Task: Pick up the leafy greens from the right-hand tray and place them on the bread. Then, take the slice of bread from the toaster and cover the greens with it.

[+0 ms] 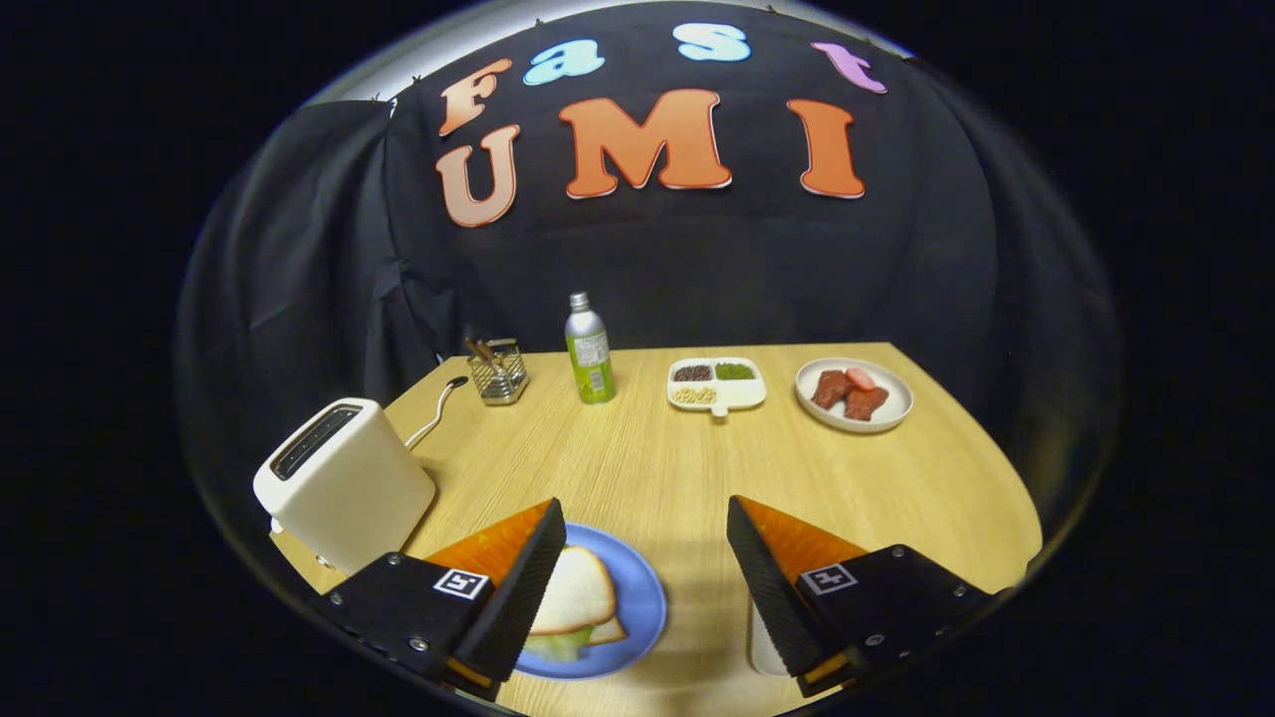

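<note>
Since a pale slice of bread (pixel 570 593) already lies on top of green leafy greens (pixel 558 645) on the round blue plate (pixel 637 597), both steps of the task look done, or very nearly so. A second, lower slice (pixel 610 629) peeks out at the plate's edge under the greens, though the left finger hides part of the stack, so I cannot be sure how squarely the top slice sits. The two-finger gripper (pixel 645 558) hangs above the wooden table (pixel 637 468) with its fingers spread wide and nothing between them; the sandwich sits just beside the left finger, partly behind it. The cream-coloured two-slot toaster (pixel 344 483) stands to the left of the plate, and its slots appear dark, with no bread sticking up. Further back are a small wire basket (pixel 498 373), a green-labelled metal bottle (pixel 589 349), a white divided dish of seeds (pixel 715 386) and a white plate of reddish meat slices (pixel 854 394). What remains, in my judgement, is at most to pull away.
</note>
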Tool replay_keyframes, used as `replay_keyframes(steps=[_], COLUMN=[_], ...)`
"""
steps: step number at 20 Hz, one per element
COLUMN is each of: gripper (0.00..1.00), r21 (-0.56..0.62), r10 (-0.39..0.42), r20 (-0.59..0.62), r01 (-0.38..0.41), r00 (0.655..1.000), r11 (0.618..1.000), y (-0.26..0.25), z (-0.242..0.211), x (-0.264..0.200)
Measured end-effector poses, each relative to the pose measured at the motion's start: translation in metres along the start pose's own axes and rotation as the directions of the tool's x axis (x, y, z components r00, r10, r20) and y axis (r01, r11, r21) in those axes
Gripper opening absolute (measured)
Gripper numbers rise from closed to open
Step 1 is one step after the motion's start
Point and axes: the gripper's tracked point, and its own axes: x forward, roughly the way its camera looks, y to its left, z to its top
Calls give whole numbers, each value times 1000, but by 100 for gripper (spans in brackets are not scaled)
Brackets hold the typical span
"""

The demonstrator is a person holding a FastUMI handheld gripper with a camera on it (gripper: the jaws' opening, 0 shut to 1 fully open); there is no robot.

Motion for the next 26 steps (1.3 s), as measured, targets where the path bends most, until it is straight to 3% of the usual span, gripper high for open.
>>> replay_keyframes(steps=[12, 26], gripper=[97, 98], r21=[-26, 2], r10=[-135, -175], r20=[231, 317], r01=[145, 184], r00=[964, 932], r11=[989, 983], y=[-84, -111], z=[56, 59], x=[-72, -91])
